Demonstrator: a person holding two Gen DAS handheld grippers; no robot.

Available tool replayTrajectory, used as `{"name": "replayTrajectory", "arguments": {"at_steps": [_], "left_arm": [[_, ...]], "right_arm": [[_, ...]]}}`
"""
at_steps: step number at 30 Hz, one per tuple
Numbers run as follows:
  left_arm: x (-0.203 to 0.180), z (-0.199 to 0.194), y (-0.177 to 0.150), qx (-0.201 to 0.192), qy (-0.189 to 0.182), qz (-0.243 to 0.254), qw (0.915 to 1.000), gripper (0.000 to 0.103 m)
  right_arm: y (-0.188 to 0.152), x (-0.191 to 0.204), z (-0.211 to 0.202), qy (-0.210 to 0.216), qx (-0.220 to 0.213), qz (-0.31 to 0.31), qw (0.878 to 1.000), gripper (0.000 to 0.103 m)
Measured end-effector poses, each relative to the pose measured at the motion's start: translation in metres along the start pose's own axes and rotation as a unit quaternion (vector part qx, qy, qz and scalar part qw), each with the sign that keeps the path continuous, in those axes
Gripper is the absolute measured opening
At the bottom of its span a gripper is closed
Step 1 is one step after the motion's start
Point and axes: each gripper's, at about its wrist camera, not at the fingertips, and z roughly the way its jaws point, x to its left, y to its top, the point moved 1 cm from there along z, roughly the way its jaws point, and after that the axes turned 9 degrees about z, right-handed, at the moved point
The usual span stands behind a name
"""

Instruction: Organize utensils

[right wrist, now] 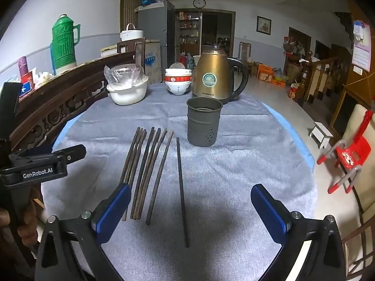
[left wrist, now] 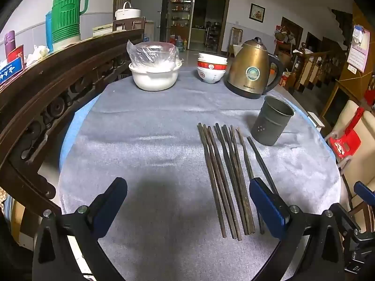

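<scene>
Closest in, the left gripper [left wrist: 188, 205] hangs low over the grey cloth [left wrist: 152, 154] with its blue-padded jaws spread wide and nothing between them; its right finger [left wrist: 267, 206] covers the lower stretch of the outermost chopstick. The right gripper [right wrist: 191, 207] is likewise wide apart and empty, poised above the near end of a single dark chopstick [right wrist: 181, 187] that lies by itself, a little apart from the rest. Its left finger [right wrist: 114, 208] hides the near tips of some of the bundled sticks.

The chopsticks [left wrist: 225, 178] lie side by side on the cloth, roughly parallel, pointing away toward the far side of the table. They crowd and overlap enough that I cannot count them with certainty. Just beyond their far ends, off to the right, a grey metal holder [right wrist: 204, 121] stands upright, its mouth open; little holes dot its lower wall, and its inside is too dark to read.

Farther back sit a brass-coloured electric kettle [right wrist: 214, 77], a stack of bowls [right wrist: 178, 80], and a white pot [left wrist: 154, 76] topped with a crumpled plastic bag whose contents are blurred. A carved wooden rail [left wrist: 54, 89] runs along the left, with a green thermos [left wrist: 66, 11] on it. The table's edges are cut off by the lens rim.
</scene>
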Motion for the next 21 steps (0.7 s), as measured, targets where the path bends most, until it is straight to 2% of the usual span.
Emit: {"name": "replayTrajectory", "arguments": {"at_steps": [21], "left_arm": [[-0.0020, -0.0026, 0.0000, 0.003, 0.003, 0.009, 0.9999, 0.103]], "right_arm": [[-0.0012, 0.0038, 0.0048, -0.003, 0.004, -0.003, 1.000, 0.103]]}}
